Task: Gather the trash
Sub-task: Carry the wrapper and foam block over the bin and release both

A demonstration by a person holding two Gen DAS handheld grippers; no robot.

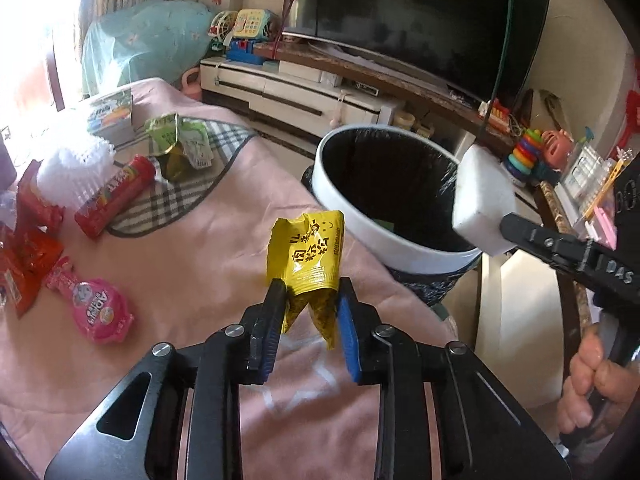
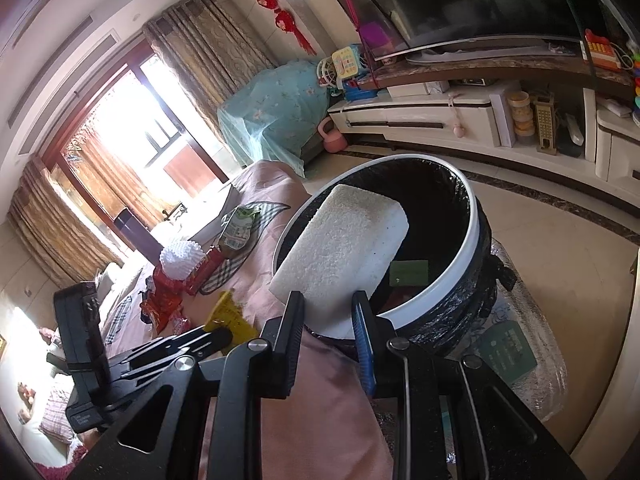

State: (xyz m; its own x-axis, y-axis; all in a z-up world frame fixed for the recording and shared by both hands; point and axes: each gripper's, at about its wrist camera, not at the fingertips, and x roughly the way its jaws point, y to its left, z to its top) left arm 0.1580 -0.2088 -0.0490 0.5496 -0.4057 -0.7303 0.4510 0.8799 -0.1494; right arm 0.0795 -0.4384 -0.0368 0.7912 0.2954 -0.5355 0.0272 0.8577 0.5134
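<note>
Left gripper clamped on crumpled yellow foil wrapper; right gripper clamped on white foam block over black-lined white-rimmed round bin.

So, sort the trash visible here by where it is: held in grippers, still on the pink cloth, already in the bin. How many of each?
Held in grippers: 2, yellow wrapper in left gripper, white foam block in right gripper
On pink cloth: 6, red tube, pink candy pack, green wrapper, white foam net, red wrappers, box
In bin: 1 visible, green piece
Total: 9
</note>
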